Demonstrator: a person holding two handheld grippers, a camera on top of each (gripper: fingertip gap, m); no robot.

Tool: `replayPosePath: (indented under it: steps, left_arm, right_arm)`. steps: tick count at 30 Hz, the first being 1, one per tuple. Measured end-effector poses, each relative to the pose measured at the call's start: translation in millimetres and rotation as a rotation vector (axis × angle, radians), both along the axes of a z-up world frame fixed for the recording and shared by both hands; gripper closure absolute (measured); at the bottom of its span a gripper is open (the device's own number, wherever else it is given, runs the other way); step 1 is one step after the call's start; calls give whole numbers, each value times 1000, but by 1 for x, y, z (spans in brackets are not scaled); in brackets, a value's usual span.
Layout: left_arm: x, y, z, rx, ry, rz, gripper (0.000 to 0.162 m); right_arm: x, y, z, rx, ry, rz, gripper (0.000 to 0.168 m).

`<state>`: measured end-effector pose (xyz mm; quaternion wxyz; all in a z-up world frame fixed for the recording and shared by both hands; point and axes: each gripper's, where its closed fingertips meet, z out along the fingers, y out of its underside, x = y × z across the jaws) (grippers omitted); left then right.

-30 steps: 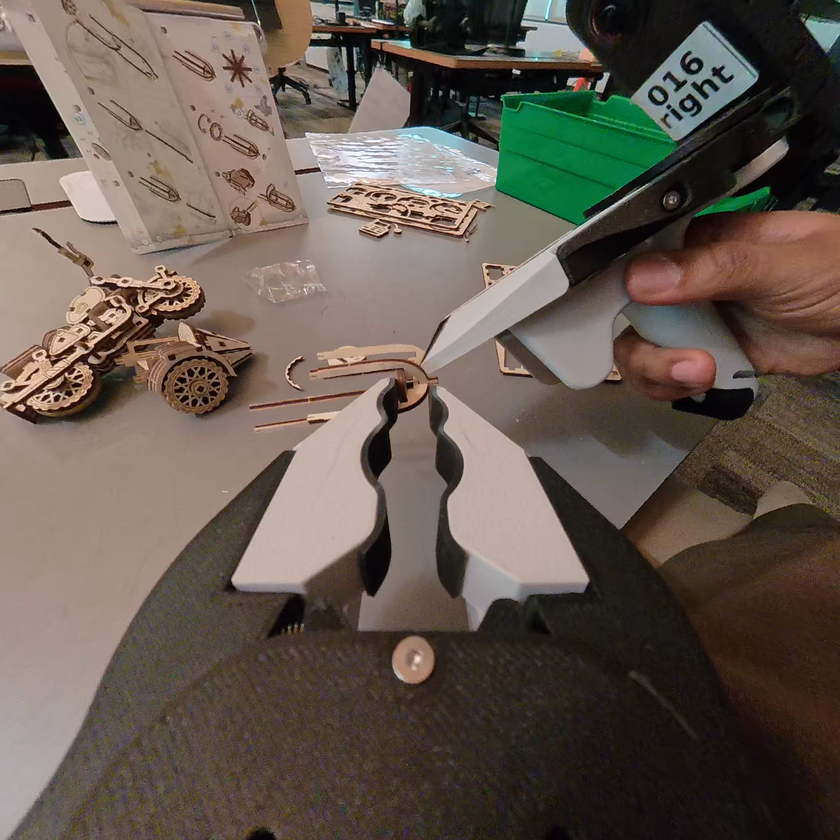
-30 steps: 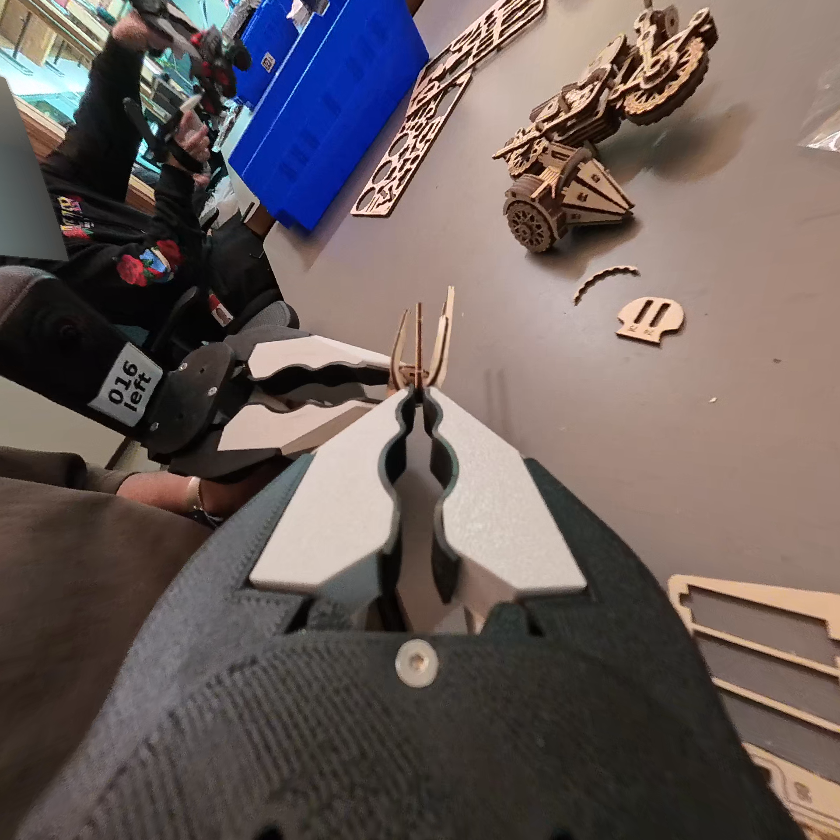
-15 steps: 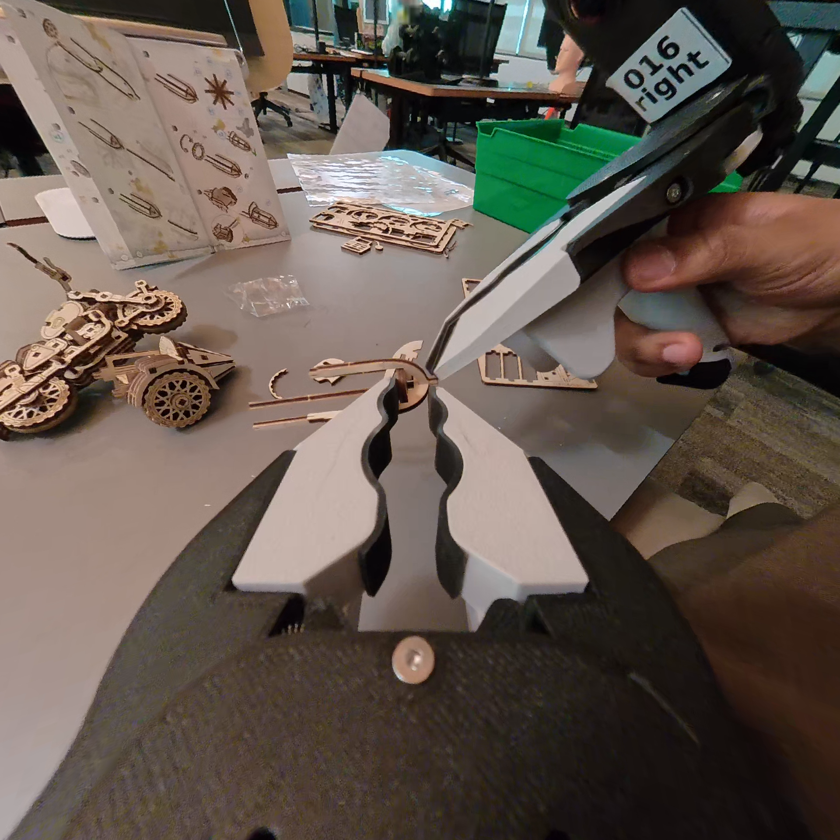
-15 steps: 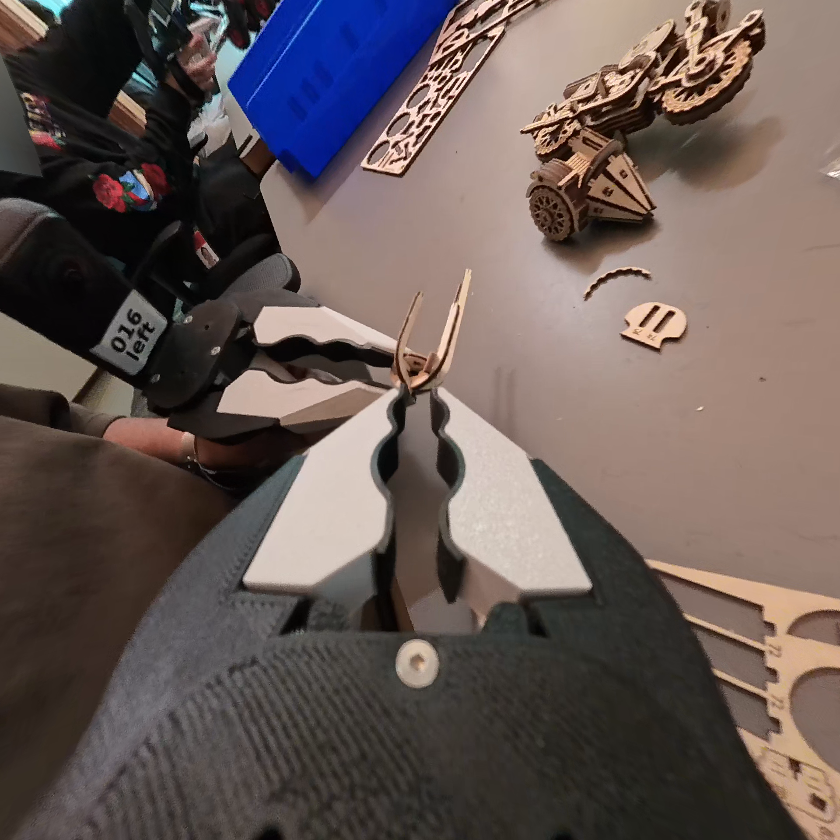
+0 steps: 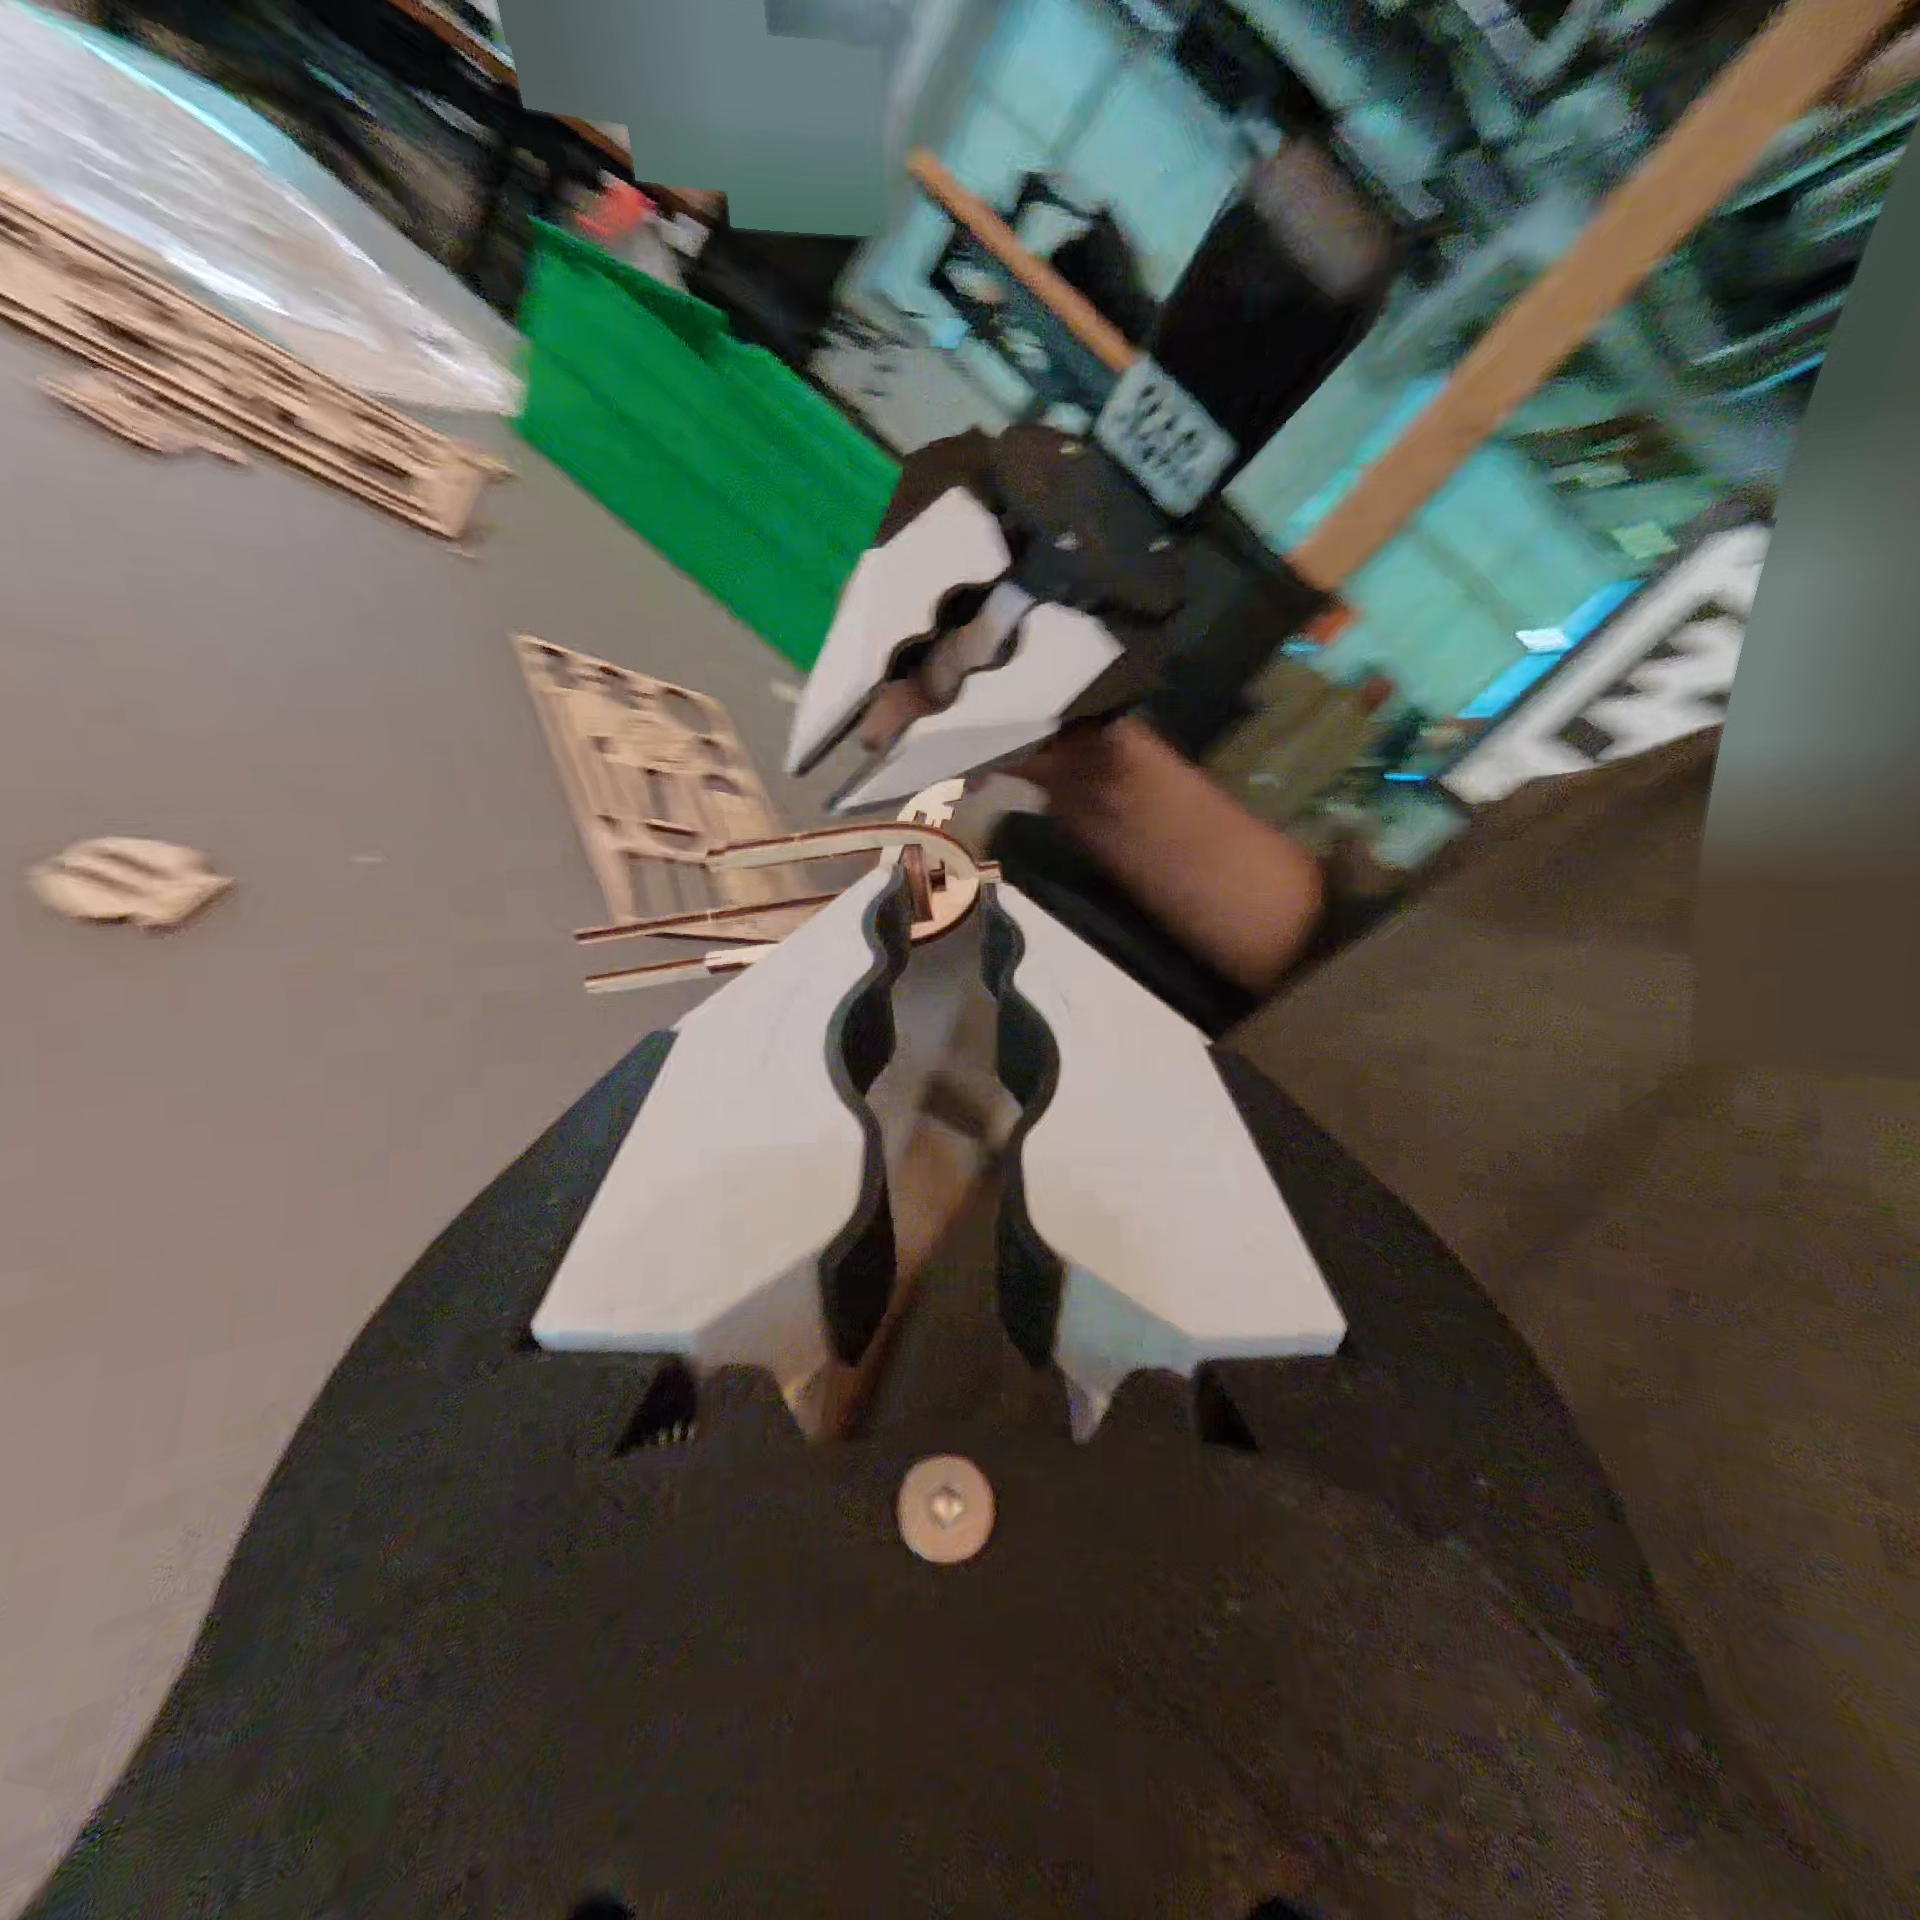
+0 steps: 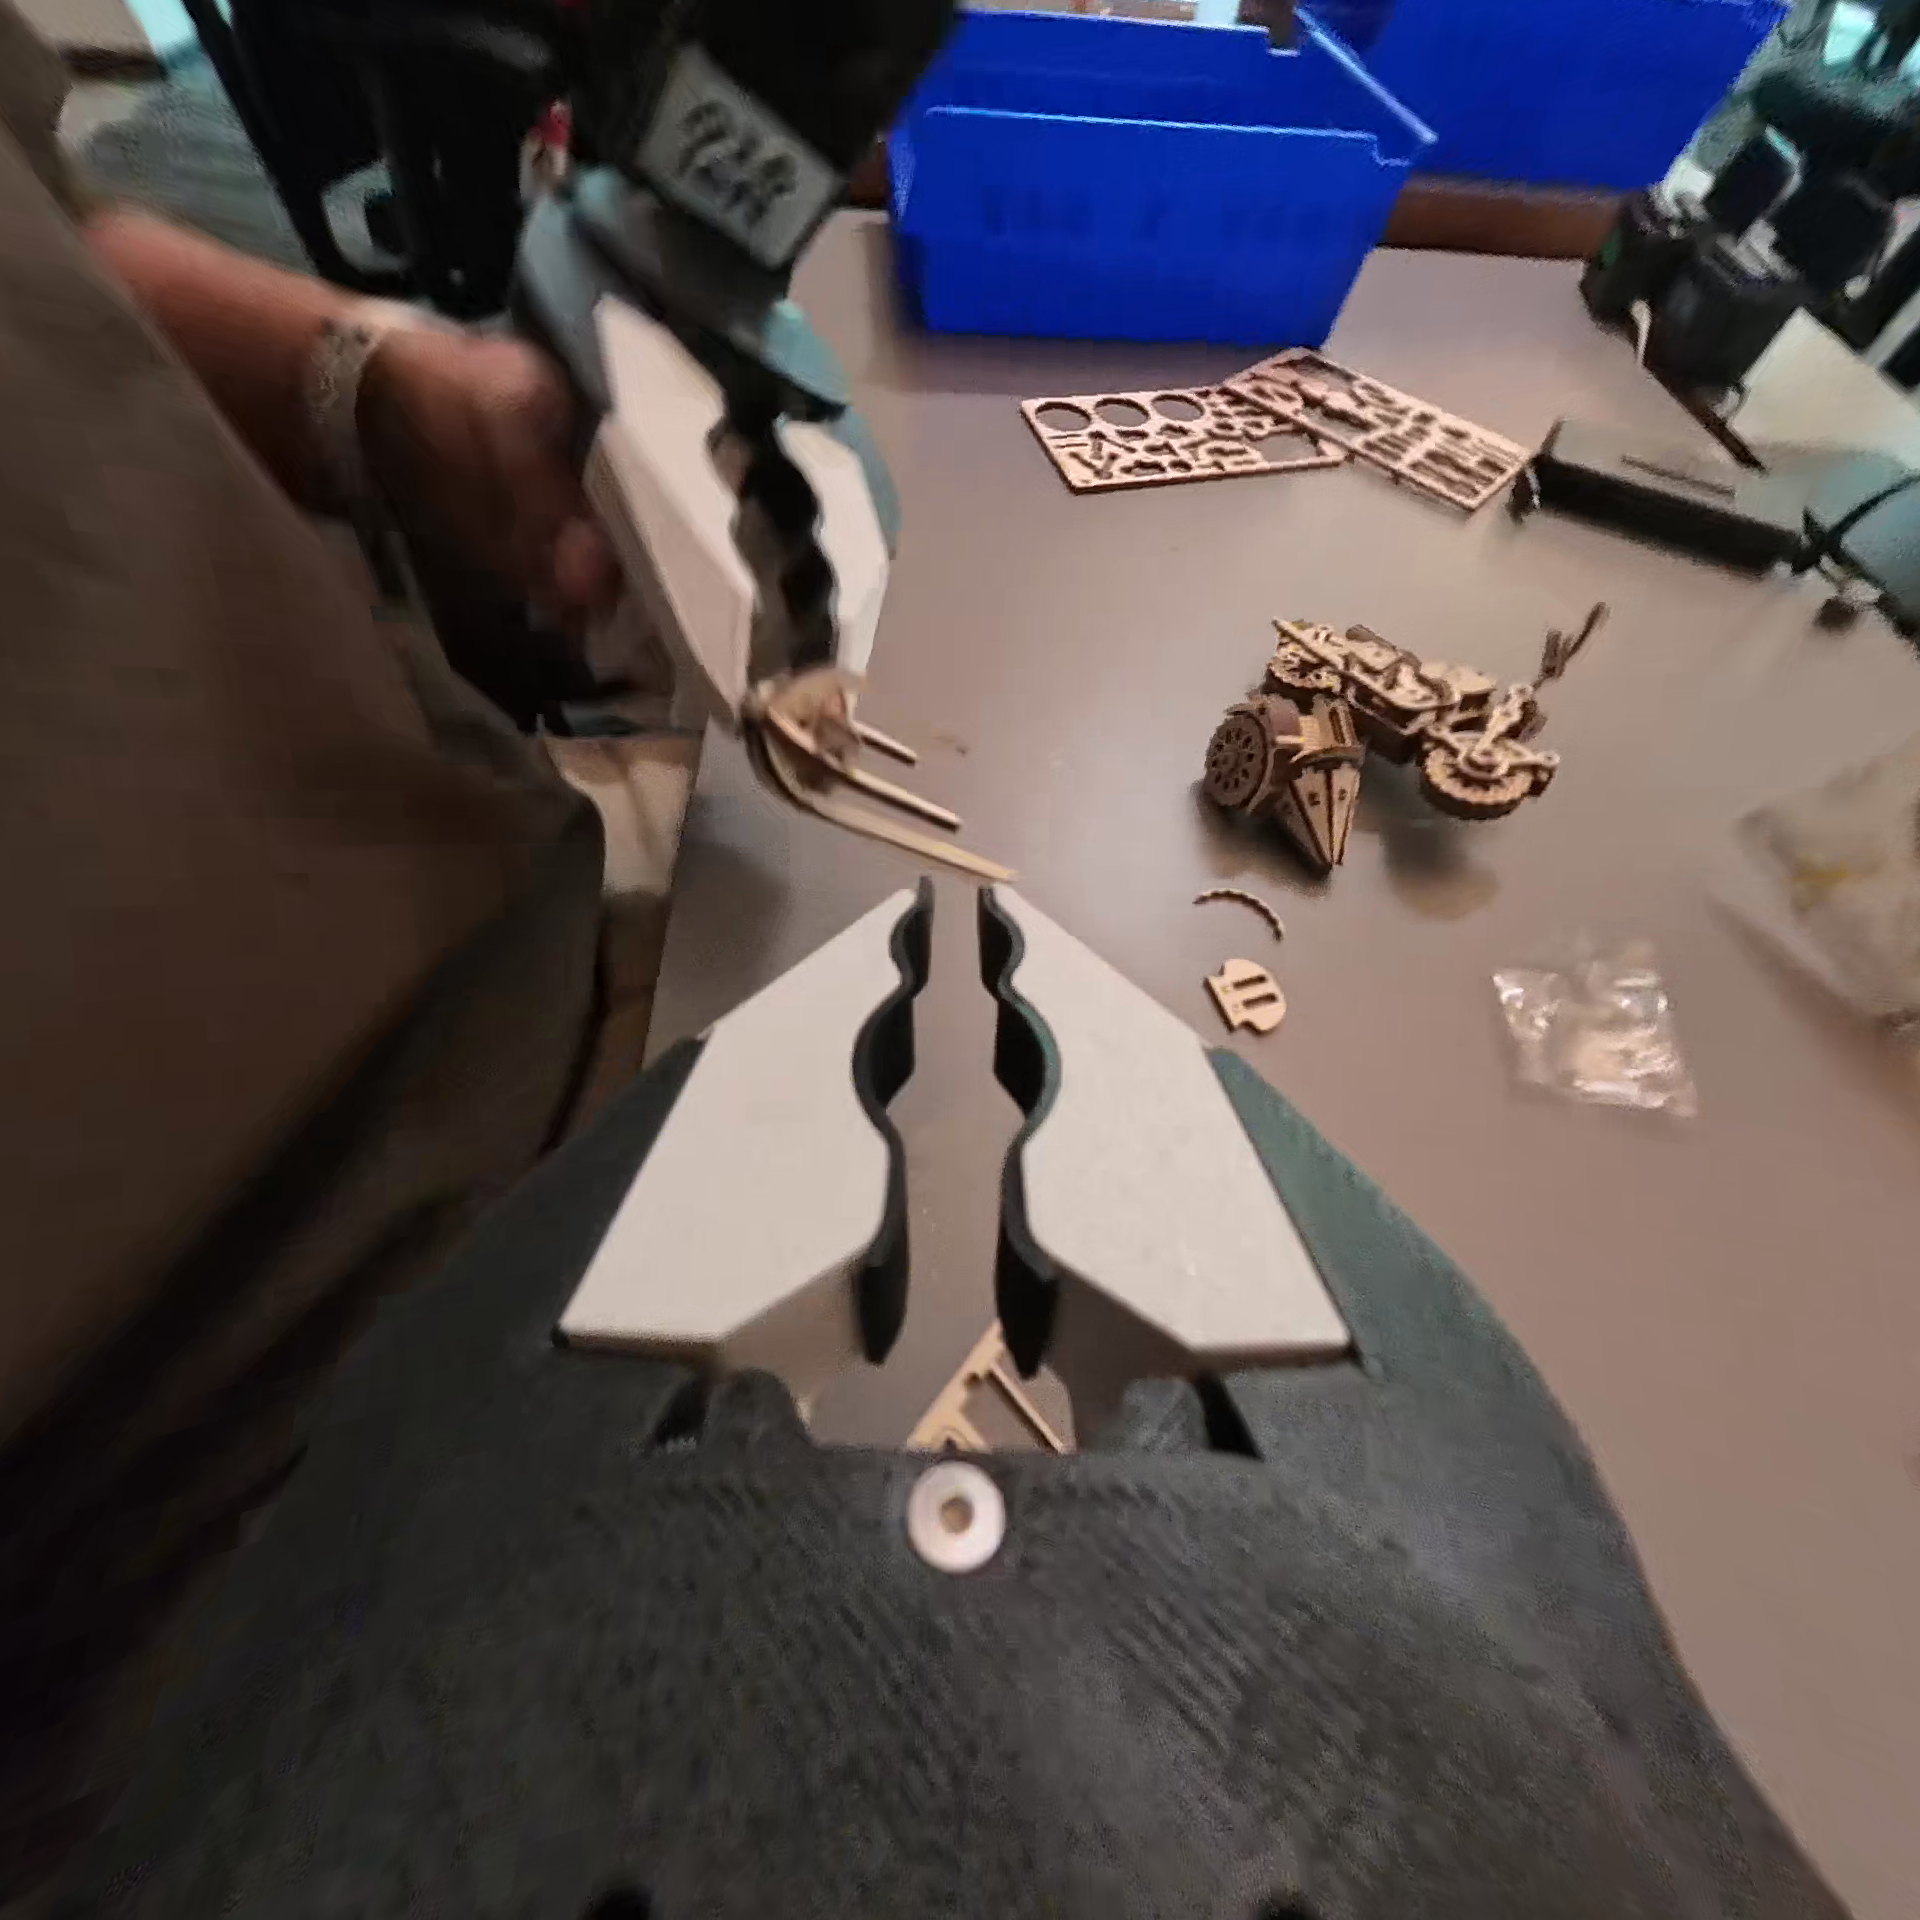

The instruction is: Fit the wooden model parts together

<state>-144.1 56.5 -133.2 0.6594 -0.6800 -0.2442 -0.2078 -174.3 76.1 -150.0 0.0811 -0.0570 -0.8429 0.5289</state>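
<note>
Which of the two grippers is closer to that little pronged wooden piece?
Left. The left gripper is clamped on the pronged wooden piece; the right gripper sits apart from it, empty.

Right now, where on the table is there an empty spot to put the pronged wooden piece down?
Bare grey table lies just right of the right gripper, below the small slotted piece and left of the plastic bag. Another gap sits between the cut-out sheet and the wooden motorcycle. Around the motorcycle it is crowded.

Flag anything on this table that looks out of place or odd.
Nothing looks damaged or spilled. Loose bits lie apart on the table: a curved toothed strip and a small slotted piece. The left gripper holds the pronged wooden part clear of the table.
</note>
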Motion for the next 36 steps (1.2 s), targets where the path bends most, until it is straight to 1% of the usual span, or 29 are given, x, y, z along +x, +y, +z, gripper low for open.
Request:
replayPosePath:
  steps: [2,5,7,10,12,15,21,23,30,32,36]
  left_arm:
    - [12,-4,12,67,-147,-185,151]
    - [17,-10,11,66,-266,-352,150]
    - [20,-10,5,45,-298,-434,150]
    - [22,-6,-1,45,-308,-491,150]
    - [25,-5,-2,59,-327,-519,151]
    - [32,-6,-7,43,-347,-548,150]
    - [36,-9,-12,38,-369,-561,150]
    - [36,-9,-13,31,-368,-560,150]
    - [39,-11,-19,-2,-368,-565,150]
    - [43,-12,-20,-8,-366,-582,150]
    - [48,-13,-22,-24,-344,-603,150]
  right_arm:
    - [10,-1,3,-9,38,47,163]
    - [29,-9,16,-55,49,131,160]
    - [39,-15,23,-69,77,170,159]
    - [45,-20,24,-39,130,179,161]
    - [46,-21,20,-5,147,177,165]
    - [49,-23,17,11,134,194,165]
    - [55,-27,4,55,94,232,164]
    - [57,-28,3,61,93,240,167]
    - [62,-30,-1,74,104,263,167]
    - [64,-31,-2,81,126,276,168]
    - [69,-34,-5,107,234,314,168]
